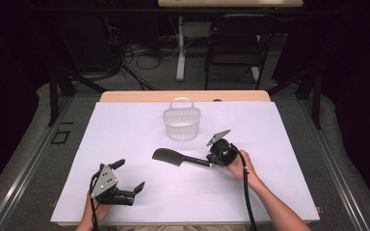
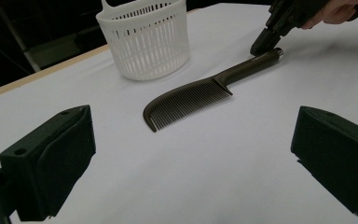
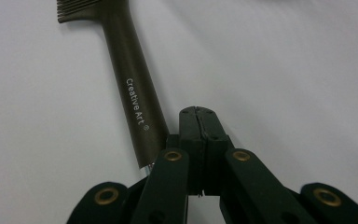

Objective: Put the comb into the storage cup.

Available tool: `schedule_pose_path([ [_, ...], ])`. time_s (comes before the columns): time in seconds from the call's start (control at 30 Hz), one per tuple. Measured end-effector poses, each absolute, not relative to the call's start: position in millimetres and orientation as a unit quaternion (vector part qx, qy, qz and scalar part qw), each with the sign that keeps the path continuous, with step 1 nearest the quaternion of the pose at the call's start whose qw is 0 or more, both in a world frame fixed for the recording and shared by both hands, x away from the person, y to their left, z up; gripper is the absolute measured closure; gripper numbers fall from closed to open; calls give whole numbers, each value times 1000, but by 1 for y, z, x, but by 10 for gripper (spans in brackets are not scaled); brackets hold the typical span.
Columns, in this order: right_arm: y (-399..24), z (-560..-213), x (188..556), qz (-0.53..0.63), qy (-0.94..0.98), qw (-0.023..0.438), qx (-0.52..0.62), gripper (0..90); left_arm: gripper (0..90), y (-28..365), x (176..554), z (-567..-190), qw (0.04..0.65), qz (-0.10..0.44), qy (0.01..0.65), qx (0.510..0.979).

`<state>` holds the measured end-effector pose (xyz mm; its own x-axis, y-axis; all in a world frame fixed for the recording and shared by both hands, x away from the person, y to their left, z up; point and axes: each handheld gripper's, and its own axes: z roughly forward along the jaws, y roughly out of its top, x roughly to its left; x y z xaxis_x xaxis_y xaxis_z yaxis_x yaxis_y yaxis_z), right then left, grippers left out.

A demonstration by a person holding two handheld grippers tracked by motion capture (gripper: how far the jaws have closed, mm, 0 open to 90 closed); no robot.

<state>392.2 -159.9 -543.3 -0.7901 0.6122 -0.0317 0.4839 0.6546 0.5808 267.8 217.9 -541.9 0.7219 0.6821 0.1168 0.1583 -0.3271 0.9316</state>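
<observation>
White tabletop (image 1: 125,192) is being shared: the comb (image 2: 200,93) is being nudged at its handle end by the closed, empty right claw (image 3: 199,119) toward the basket (image 1: 181,122), seemingly, while the left claw (image 1: 130,175) is being held wide apart, idle

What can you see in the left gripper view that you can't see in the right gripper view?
The left gripper view has the white basket, the comb's whole row of teeth, and the left gripper with its jaws wide apart. The right gripper view has the white words "Creative Art" printed on the handle, readable there alone. Both have the dark comb, lying flat on the white table, and the right gripper, shut, next to the end of the comb's handle.
</observation>
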Motion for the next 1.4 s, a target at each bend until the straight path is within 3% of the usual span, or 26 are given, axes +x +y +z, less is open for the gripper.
schedule_pose_path([
  [0.83,-155,-542,384,261,914,101,294,893,0,220,268,-541,520,255,272,769],
  [1.0,-161,-535,386,271,906,121,300,785,0,220,267,-541,519,256,275,768],
  [1.13,-165,-529,385,271,907,131,296,625,0,220,265,-539,520,262,271,766],
  [1.2,-165,-528,385,269,906,133,298,594,0,219,265,-539,520,262,269,767],
  [1.3,-168,-521,386,270,905,136,299,427,0,220,266,-539,520,261,271,767],
  [1.4,-169,-517,385,275,904,139,297,385,0,220,266,-540,520,261,272,767],
])
